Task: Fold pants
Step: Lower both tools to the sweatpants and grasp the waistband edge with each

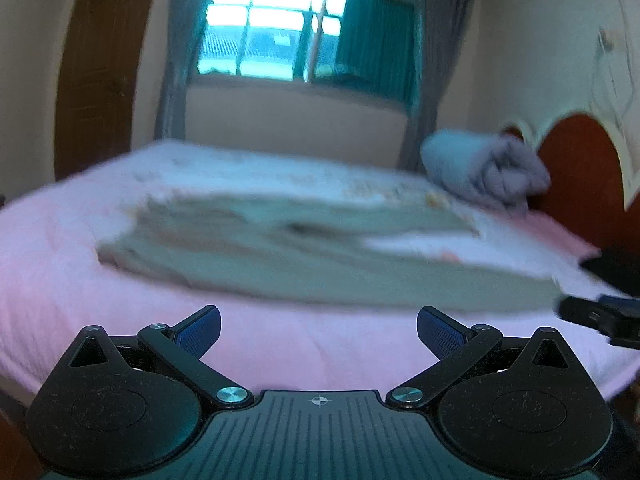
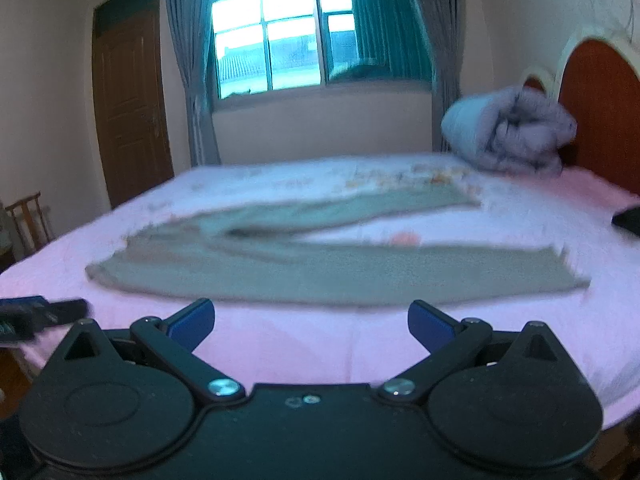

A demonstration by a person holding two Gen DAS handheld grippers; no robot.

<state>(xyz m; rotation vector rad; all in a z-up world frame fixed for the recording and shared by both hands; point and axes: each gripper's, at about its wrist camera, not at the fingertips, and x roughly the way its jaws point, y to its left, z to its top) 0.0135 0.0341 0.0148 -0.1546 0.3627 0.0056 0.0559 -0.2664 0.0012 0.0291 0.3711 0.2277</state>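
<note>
Flanking pants (image 2: 328, 276), open pink bedding (image 2: 312, 344)

Left tongs (image 1: 319, 330) and right tongs (image 2: 311, 322) gape (both empty).

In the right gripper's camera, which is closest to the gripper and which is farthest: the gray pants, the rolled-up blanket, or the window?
From the right gripper:
1. Gray pants, spread flat on the pink bed just ahead.
2. Rolled-up blanket, far right, by the headboard.
3. Window, on the back wall beyond the bed.
</note>
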